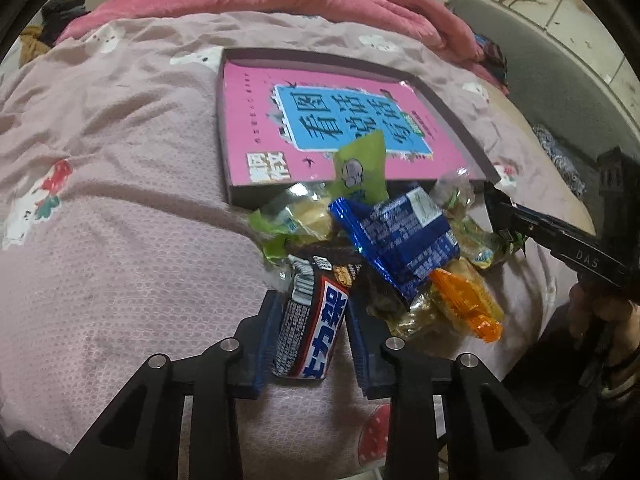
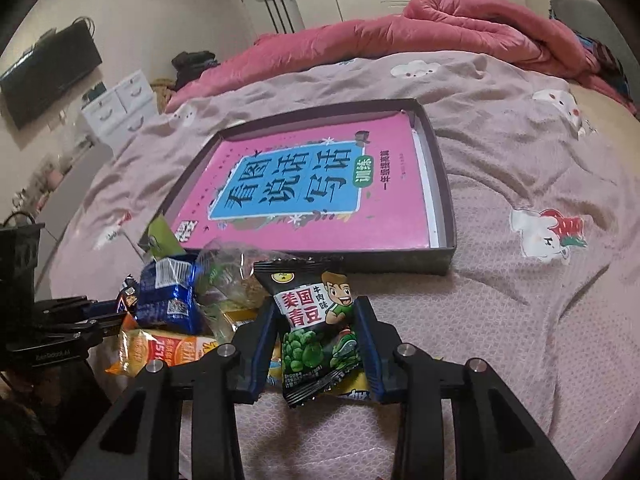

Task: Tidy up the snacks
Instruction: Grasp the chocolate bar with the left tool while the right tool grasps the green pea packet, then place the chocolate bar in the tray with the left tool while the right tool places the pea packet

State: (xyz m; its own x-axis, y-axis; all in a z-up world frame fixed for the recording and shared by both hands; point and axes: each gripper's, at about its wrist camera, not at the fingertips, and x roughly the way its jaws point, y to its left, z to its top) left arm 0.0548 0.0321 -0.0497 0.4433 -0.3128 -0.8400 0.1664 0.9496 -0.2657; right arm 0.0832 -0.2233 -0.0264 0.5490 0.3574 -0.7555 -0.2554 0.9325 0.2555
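Observation:
My left gripper [image 1: 310,300] is shut on a Snickers bar [image 1: 310,328], just above the pink bedspread at the near edge of a snack pile. The pile holds a blue packet [image 1: 400,236], an orange packet [image 1: 468,300] and green-wrapped sweets [image 1: 296,220]. My right gripper [image 2: 316,312] is shut on a black green-pea packet [image 2: 316,328], held upright near the pile's right side. A shallow dark box [image 2: 444,184] with a pink book [image 2: 304,192] inside lies just beyond the pile. The right gripper also shows at the right of the left wrist view [image 1: 496,204].
A rumpled red quilt [image 2: 420,28] lies across the far side of the bed. A white drawer unit [image 2: 120,104] and a dark wall screen [image 2: 48,76] stand at the left. A grey headboard [image 1: 560,80] runs along the right.

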